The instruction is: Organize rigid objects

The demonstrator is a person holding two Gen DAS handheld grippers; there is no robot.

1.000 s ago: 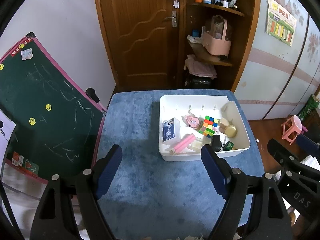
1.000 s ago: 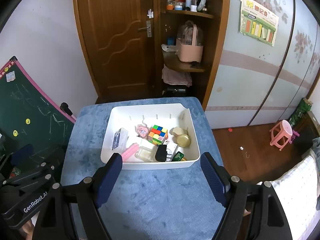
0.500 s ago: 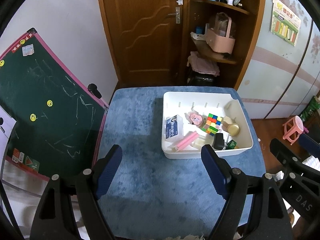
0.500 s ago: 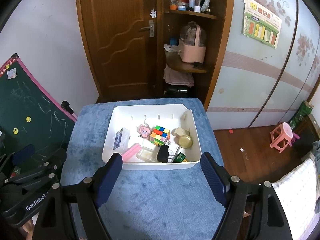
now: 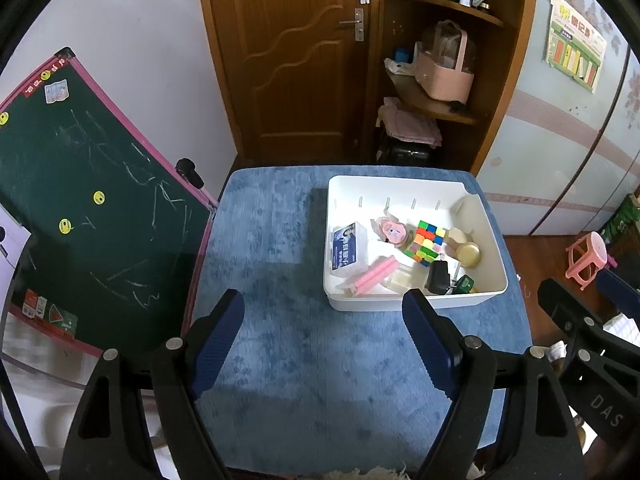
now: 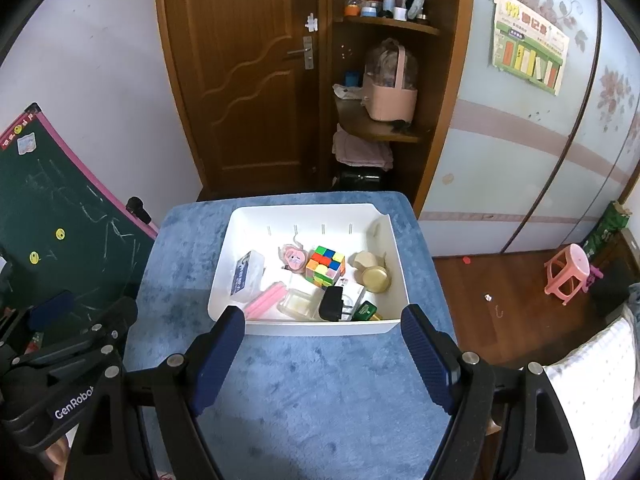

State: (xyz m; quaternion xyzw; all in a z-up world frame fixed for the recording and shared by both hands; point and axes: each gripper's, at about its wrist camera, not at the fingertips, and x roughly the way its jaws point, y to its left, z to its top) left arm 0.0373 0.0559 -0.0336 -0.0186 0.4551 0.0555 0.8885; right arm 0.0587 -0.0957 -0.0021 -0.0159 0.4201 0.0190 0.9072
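Observation:
A white bin [image 5: 492, 236] [image 6: 394, 256] stands on a blue-covered table [image 5: 272, 264] [image 6: 304, 392]. Inside lie a colour cube [image 5: 426, 238] [image 6: 325, 266], a white card box [image 5: 349, 249] [image 6: 245, 277], a pink round toy [image 5: 391, 231] [image 6: 294, 257], a pink stick [image 5: 374, 276] [image 6: 266, 300], a black charger [image 5: 437, 278] [image 6: 331, 303], a gold tin [image 5: 468, 254] [image 6: 376, 279] and a clear case [image 6: 298, 303]. My left gripper [image 5: 322, 308] is open and empty above the table, left of the bin's near edge. My right gripper [image 6: 322, 322] is open and empty over the bin's near rim.
A green chalkboard [image 5: 80, 200] [image 6: 52, 216] leans at the table's left edge. Behind the table are a wooden door [image 5: 296, 60] and shelves with a pink basket [image 5: 444, 76]. A pink stool [image 6: 568, 274] stands on the floor at right.
Both grippers have drawn back and up from the table, so the bin looks smaller and farther. Both stay open and empty; nothing in the bin has moved.

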